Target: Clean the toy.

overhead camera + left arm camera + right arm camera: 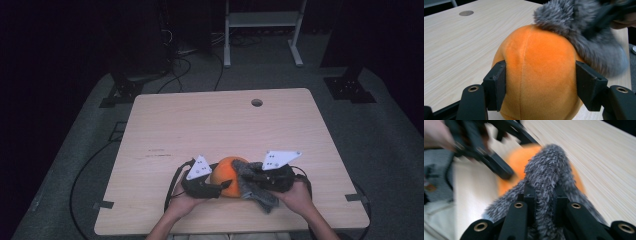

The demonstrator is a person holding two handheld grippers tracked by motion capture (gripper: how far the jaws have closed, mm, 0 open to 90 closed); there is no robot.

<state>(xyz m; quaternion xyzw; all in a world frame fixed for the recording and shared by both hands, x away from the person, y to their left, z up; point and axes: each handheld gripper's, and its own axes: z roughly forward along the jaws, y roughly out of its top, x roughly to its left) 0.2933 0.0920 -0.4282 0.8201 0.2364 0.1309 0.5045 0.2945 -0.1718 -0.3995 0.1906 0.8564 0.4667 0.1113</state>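
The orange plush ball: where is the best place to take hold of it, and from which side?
Grip the orange plush ball across its widest middle, coming level from the side away from the grey fuzzy cloth. That side is bare and evenly round; the left tool already straddles it there.

Orange plush ball (536,75), uniform in colour with one faint seam line. Fluffy cloth (546,172), mottled grey with lighter fibre tips. Table (210,125), pale wood with fine straight grain. Left gripper (540,85) and right gripper (544,195), black, each topped by a light grey plate dotted dark. Floor (390,135), dull grey-green.
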